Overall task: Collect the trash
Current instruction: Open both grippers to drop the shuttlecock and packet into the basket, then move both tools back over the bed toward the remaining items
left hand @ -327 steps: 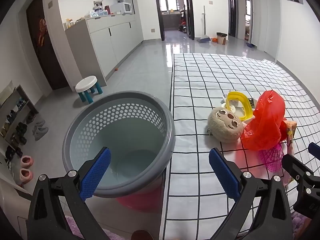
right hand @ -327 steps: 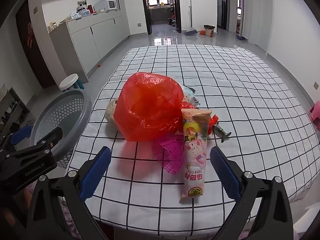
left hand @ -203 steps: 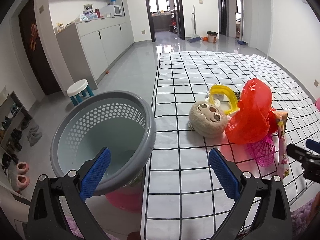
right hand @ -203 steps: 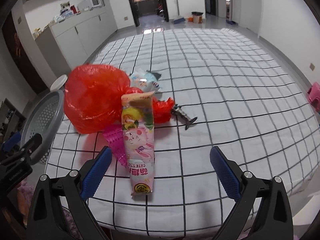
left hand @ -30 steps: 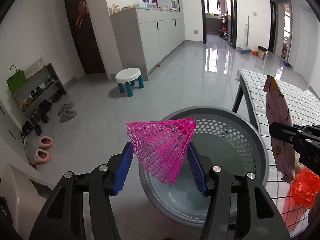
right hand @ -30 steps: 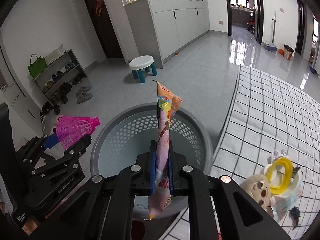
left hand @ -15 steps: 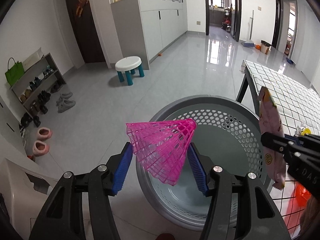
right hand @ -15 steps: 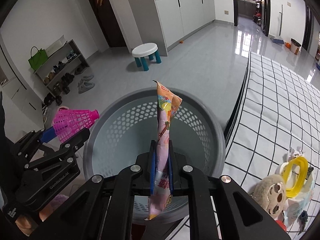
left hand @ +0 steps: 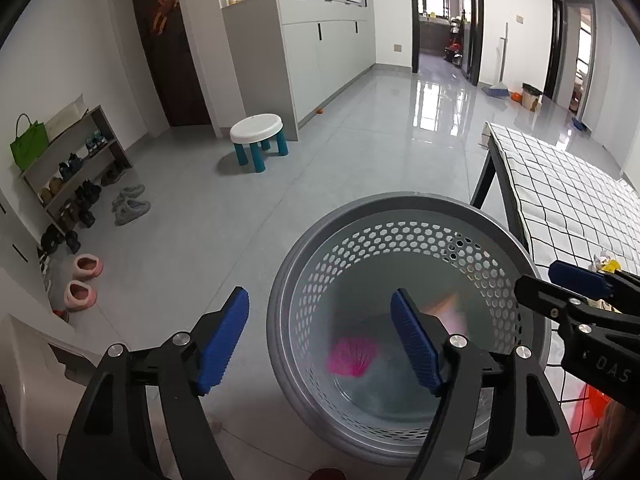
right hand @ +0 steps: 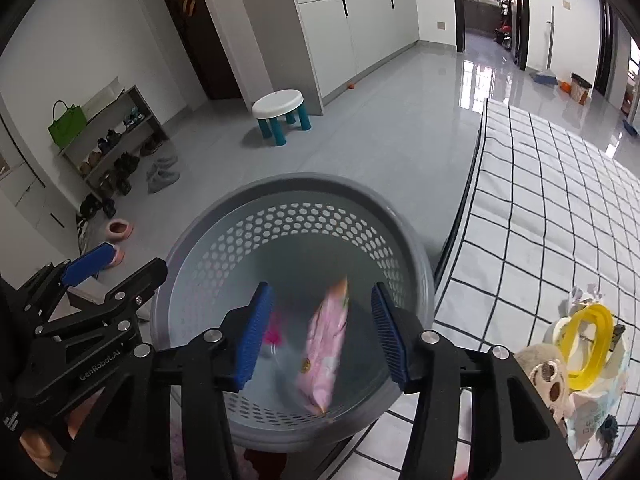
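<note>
Find the left claw (left hand: 320,320) released, jaws spread wide and empty, low in the left wrist frame just over the near rim of the grey basket (left hand: 400,200). Find the right claw (right hand: 320,304) likewise released, holding nothing, at lower centre of the right wrist frame, above the basket's open mouth.

Note the pink mesh piece (left hand: 352,356) low inside the basket, and the pink snack packet (right hand: 324,344) blurred between the right claw's blue pads, inside the basket's outline and apparently dropping. Cannot tell whether either has come to rest.

For a clean drop:
- Hold both claws level and apart from the rim, so nothing catches the perforated wall or tips the basket.
- Wait for the blur to settle and confirm both pieces lie inside, not draped over the edge.
- Lift straight up before swinging toward the desk (right hand: 560,200) at the right of the frame, avoiding a clash between the two claws, which sit close together.

Judge the task as only partly done: look to the lower right for the plush toy (right hand: 544,372), yellow ring (right hand: 586,340), crumpled wrapper (right hand: 592,412) and red bag (left hand: 592,400). Take wrapper and bag as likely trash; treat toy and ring with doubt.
</note>
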A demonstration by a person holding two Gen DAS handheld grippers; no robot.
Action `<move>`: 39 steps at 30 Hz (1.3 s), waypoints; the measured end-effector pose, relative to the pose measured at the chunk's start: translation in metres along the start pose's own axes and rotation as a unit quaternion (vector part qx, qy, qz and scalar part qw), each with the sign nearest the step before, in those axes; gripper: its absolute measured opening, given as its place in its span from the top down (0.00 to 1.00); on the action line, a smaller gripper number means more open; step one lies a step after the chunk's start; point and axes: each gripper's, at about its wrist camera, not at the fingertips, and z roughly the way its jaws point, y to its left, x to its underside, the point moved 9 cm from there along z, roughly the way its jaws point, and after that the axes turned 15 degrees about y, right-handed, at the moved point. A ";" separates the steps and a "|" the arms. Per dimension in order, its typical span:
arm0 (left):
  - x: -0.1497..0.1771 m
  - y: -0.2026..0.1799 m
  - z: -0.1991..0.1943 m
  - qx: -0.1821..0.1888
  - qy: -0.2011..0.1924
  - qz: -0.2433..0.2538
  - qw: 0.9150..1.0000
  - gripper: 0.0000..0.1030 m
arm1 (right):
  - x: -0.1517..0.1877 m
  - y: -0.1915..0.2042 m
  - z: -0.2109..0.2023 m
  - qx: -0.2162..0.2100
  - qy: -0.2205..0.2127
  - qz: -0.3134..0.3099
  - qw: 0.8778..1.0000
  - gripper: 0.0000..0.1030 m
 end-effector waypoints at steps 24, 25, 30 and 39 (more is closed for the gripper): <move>0.000 0.006 -0.007 -0.007 -0.016 -0.015 1.000 0.11 | 0.005 -0.008 -0.008 0.033 -0.018 0.002 0.999 0.40; 0.000 0.005 -0.007 -0.007 -0.016 -0.015 1.000 0.11 | 0.006 -0.008 -0.008 0.034 -0.018 0.003 0.999 0.40; 0.000 0.006 -0.008 -0.008 -0.018 -0.016 1.000 0.10 | 0.009 -0.008 -0.009 0.043 -0.020 0.004 0.999 0.37; 0.002 0.004 -0.016 -0.008 -0.031 -0.016 0.999 0.09 | 0.019 -0.020 -0.018 0.061 -0.029 0.023 0.997 0.33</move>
